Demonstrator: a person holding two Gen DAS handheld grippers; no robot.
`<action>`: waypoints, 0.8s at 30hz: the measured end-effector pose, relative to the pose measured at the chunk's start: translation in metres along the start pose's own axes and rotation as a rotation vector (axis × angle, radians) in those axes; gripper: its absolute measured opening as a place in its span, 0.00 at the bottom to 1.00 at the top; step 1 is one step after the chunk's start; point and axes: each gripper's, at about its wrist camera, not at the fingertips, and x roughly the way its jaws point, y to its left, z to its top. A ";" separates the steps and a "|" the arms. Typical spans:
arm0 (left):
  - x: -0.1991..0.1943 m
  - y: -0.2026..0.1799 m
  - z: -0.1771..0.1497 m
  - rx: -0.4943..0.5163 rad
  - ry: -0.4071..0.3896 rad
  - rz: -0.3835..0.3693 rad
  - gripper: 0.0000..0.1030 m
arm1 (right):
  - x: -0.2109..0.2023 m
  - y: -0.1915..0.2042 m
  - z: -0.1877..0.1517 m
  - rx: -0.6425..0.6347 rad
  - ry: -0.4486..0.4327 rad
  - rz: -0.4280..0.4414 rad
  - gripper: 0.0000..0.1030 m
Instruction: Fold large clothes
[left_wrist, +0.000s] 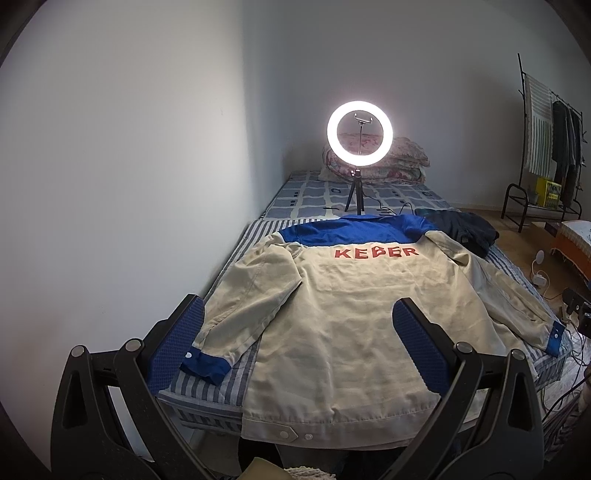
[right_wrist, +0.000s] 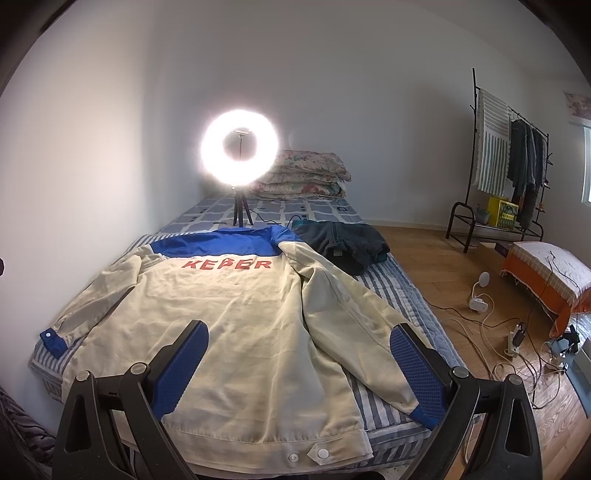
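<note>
The big jacket (left_wrist: 332, 314) lay flat, back up, on the bed (right_wrist: 399, 295). The left gripper (left_wrist: 295, 343) and right gripper (right_wrist: 299, 362) hung above it, jaws wide open, holding nothing. A sleeve could slip and make the fold crooked.

Beige-blue jacket (left_wrist: 351, 314) flat, back up, sleeves spread.

Bed (right_wrist: 388, 288): jacket (right_wrist: 236, 325) (spread flat), dark garment (right_wrist: 343, 243), ring light (right_wrist: 239, 147).
</note>
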 end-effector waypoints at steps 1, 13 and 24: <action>0.000 0.000 0.000 0.000 0.001 -0.001 1.00 | 0.000 0.001 0.000 0.001 0.000 -0.001 0.97; -0.001 0.001 -0.001 0.000 -0.001 0.001 1.00 | -0.001 0.001 -0.001 0.000 -0.002 -0.001 0.97; -0.001 -0.001 -0.001 0.004 -0.002 0.003 1.00 | 0.000 0.001 -0.001 0.002 -0.001 -0.002 0.97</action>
